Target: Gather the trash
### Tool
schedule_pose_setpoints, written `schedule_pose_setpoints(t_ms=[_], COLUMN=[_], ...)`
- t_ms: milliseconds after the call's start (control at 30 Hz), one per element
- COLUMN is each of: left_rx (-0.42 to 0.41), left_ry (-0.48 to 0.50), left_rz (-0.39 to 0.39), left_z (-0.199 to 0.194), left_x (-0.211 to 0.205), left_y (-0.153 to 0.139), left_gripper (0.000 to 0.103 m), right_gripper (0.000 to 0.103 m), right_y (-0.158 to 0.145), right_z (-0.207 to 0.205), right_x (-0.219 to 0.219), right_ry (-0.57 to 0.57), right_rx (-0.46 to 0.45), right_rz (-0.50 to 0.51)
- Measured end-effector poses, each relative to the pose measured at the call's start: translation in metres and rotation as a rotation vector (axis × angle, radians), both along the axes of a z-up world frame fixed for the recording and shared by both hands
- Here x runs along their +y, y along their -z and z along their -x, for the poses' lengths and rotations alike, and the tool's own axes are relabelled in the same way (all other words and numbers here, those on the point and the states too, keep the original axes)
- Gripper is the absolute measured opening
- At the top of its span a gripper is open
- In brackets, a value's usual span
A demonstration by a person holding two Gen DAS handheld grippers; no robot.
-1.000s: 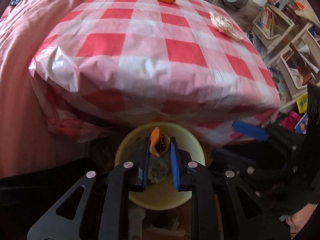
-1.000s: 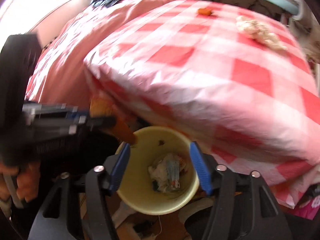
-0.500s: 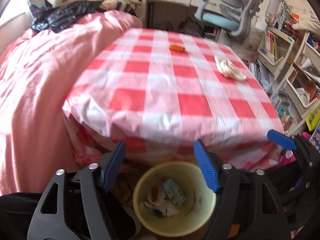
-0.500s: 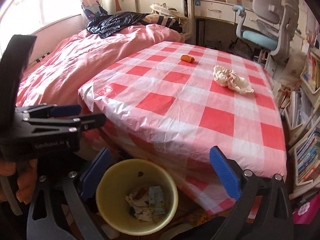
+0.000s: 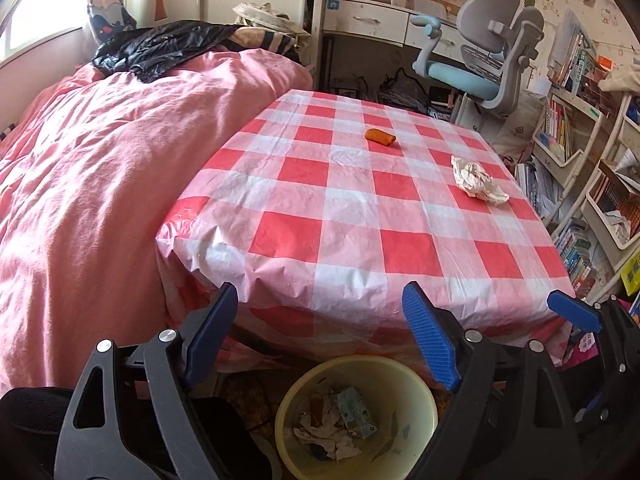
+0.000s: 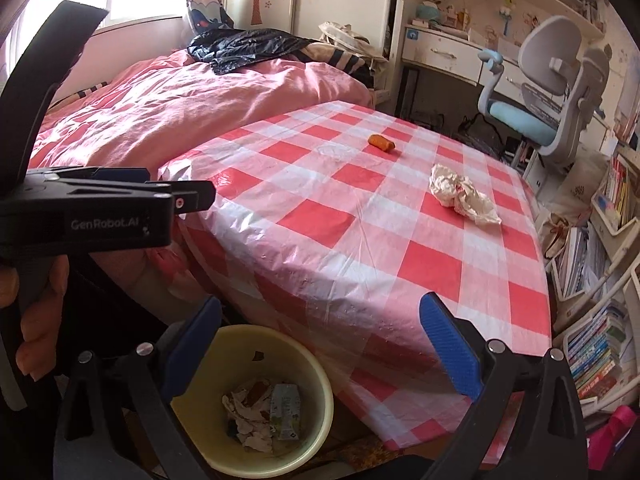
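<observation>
A yellow bin with several pieces of trash stands on the floor before the checked table; it also shows in the right wrist view. An orange scrap lies at the table's far side. A crumpled white paper lies to the right. My left gripper is open and empty above the bin; it shows from the side in the right wrist view. My right gripper is open and empty above the bin; one of its fingertips shows at the right.
A pink duvet on a bed lies left of the table. A grey and blue desk chair and a desk stand behind. Shelves with books line the right side.
My left gripper opened and dropped the orange and dark scrap into the bin. Both grippers then rose and tilted up, so the whole tabletop and room now show.
</observation>
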State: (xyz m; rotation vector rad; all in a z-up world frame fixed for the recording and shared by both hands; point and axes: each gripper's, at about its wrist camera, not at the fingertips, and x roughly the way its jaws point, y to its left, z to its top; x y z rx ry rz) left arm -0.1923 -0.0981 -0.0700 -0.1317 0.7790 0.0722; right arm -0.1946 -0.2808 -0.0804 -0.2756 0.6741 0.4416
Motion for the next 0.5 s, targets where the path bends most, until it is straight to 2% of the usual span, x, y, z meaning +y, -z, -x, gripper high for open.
schedule_pose_setpoints(t_ms=[500], left_rx=[-0.027], left_ry=[-0.031], left_rz=[-0.004], left_z=[0.0003], left_x=[0.0025], left_y=[-0.0022], left_gripper=[0.083], right_gripper=[0.095], right_y=[-0.0083], right_z=[0.0079], right_x=[0.0087], right_ry=[-0.02], right_rx=[-0.07], right_rz=[0.024])
